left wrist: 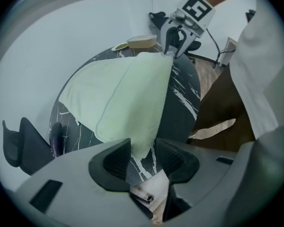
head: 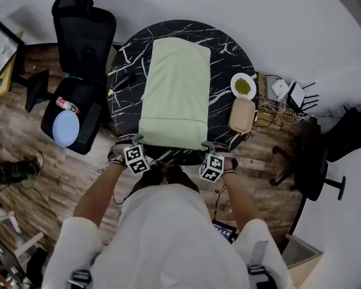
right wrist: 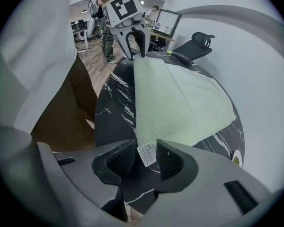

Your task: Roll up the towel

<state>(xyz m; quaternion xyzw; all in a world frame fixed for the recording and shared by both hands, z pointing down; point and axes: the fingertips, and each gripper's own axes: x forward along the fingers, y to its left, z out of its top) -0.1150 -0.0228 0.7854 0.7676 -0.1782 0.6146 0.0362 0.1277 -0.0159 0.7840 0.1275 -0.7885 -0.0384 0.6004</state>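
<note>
Sitting off the desk's left edge is a black office chair point(head: 84, 26). Next comes the round black marbled desk point(head: 125, 65). The pale green towel point(head: 175, 86) lies flat and folded down its middle, one short end toward the far edge and the other at the near edge by the person.

At the towel's near left corner the left tool point(left wrist: 143, 149) points steeply down with its jaws spread. The corner of the cloth lies in the gap, close to one pad, but is not pinched.

At the near right corner the right tool point(right wrist: 146, 149) stands the same way, jaws apart. The towel's corner and its white label point(right wrist: 147, 154) sit between the pads, with a gap on either side. Both tools are at the desk's near edge, the towel's width between them.

Near the desk's right edge a white plate point(head: 243, 87) holds something green. A beige tray point(head: 242, 114) lies just beside it, nearer the person. Off the right edge stands a second dark chair point(head: 313, 161).
</note>
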